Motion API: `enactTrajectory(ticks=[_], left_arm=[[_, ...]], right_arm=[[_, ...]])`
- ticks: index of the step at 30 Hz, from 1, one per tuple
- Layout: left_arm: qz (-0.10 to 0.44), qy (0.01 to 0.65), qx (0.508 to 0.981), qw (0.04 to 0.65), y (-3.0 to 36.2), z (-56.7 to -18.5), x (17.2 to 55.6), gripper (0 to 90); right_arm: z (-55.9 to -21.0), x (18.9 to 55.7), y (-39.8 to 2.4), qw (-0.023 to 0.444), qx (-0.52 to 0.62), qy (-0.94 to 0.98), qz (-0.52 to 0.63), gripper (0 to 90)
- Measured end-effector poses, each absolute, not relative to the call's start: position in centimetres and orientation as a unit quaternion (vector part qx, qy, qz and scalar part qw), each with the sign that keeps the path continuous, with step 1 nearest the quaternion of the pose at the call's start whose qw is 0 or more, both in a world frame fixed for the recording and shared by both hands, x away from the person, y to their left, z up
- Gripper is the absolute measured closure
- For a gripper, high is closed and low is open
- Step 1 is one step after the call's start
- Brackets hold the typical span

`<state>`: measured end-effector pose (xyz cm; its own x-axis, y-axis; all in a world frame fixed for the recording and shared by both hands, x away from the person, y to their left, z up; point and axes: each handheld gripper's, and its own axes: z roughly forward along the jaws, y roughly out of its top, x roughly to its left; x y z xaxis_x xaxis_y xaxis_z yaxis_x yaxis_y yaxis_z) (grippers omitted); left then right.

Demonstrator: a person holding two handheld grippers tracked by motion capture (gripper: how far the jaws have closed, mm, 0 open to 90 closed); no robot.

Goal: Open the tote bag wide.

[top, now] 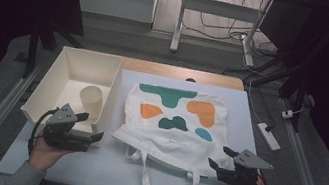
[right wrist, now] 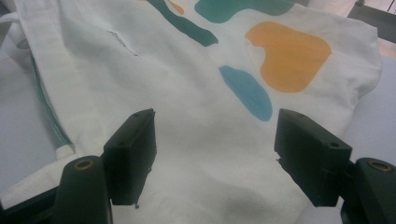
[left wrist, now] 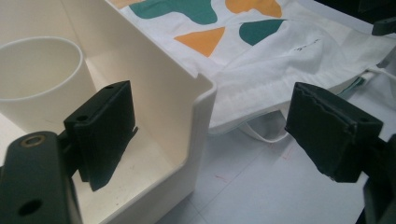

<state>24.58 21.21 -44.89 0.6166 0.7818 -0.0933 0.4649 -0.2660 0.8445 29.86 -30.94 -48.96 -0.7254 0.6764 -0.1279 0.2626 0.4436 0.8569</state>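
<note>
Both tools released: left tool [top: 88, 128] at the bin [top: 46, 90] corner, right tool [top: 222, 158] should pinch the bag [top: 175, 120] hem squarely.

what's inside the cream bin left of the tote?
One white cup stands upright in the bin, near its right wall. The bin floor around it looks bare. The cup's inside bottom and the floor directly behind the near wall are hidden.

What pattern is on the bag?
White bag with dark green, orange and teal blobs, clearest in the high view.
</note>
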Motion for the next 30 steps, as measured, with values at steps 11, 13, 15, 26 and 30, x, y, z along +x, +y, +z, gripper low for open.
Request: enactTrajectory(ticks=[11,13,15,26,30], left_arm=[[0.186,0.375,0.779,0.467,19.8,-42.9,23.8,15.8],[0.188,0.372,0.779,0.469,19.6,-42.7,23.8,15.8],[0.191,0.362,0.781,0.472,19.1,-42.1,23.7,15.8],[0.181,0.328,0.798,0.473,16.3,-41.4,24.2,16.4],[0.175,0.317,0.805,0.47,15.3,-41.5,24.2,16.5]], right_arm=[[-49.2,29.9,-30.8,0.235,0.285,0.821,0.435,29.8],[-49.1,29.9,-30.8,0.235,0.285,0.821,0.435,29.9],[-49.1,29.9,-30.8,0.235,0.285,0.821,0.436,29.9],[-49.2,29.9,-30.7,0.233,0.287,0.821,0.434,30.2],[-49.2,29.9,-30.7,0.234,0.287,0.822,0.434,30.2]])
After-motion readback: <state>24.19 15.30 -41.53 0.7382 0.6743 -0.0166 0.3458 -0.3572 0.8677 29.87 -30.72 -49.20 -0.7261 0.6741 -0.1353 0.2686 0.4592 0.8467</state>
